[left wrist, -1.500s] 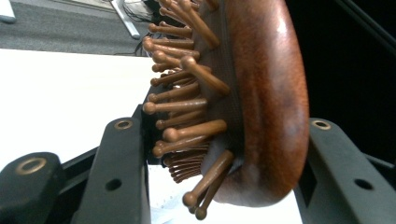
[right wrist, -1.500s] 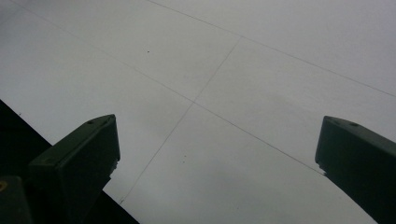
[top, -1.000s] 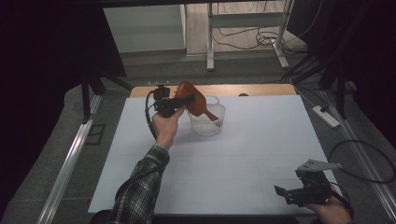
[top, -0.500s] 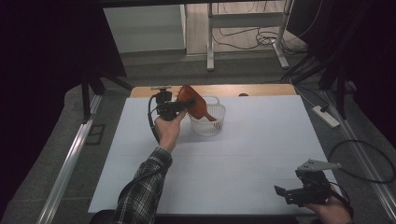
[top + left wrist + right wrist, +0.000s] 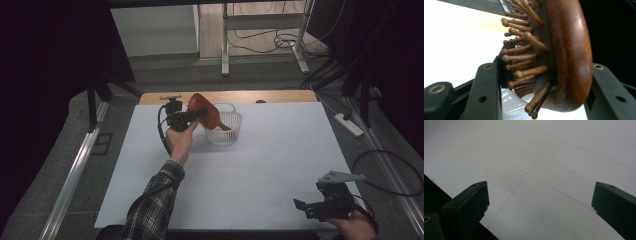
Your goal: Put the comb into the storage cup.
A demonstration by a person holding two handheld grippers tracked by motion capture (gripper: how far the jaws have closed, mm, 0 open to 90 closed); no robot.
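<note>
Left gripper (image 5: 197, 114) jaws just easing apart, wooden hairbrush (image 5: 564, 57) between them, partly inside white basket (image 5: 227, 134); release pending. Right gripper (image 5: 320, 207) idle, jaws apart over table (image 5: 280, 165)

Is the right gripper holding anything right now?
No, the right gripper stands open over the bare white table, with nothing between its jaws.

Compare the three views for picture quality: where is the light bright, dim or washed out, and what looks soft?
High view: white table evenly lit, surroundings almost black. Left gripper view: hairbrush close, its nearest bristles slightly soft; the table behind is washed out. Right gripper view: dim and grey, the dark jaws show little detail.
</note>
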